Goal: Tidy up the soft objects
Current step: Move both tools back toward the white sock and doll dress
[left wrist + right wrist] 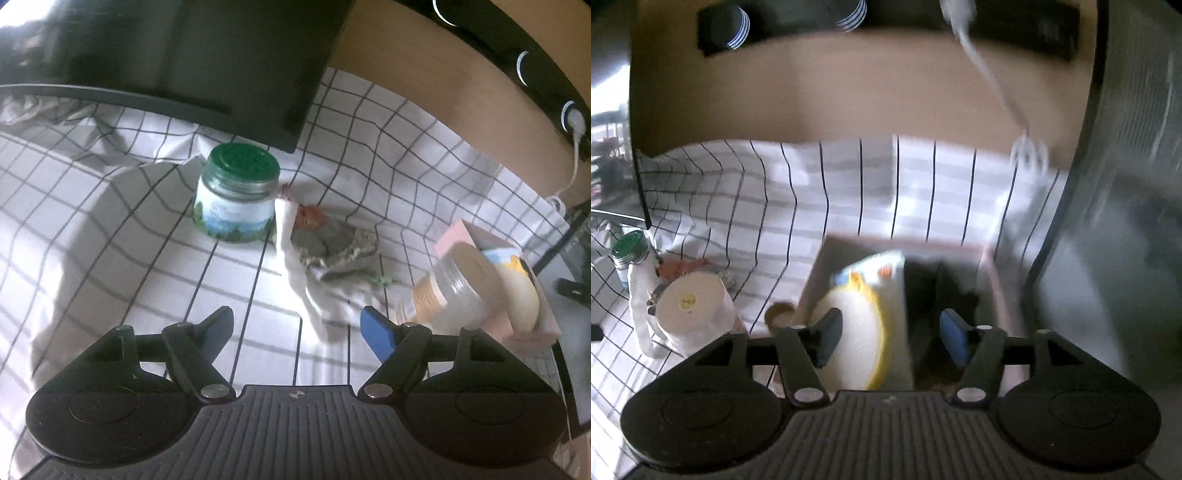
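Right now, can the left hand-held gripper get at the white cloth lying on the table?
Probably yes. The left hand-held gripper is open, and the white cloth lies just ahead of its fingers with nothing between. The jar stands farther back, out of the way.

Jar label [236, 216] seemingly illegible.

Right hand-held gripper [886, 336] open above pink bin [993, 266], paper roll [692, 306] left
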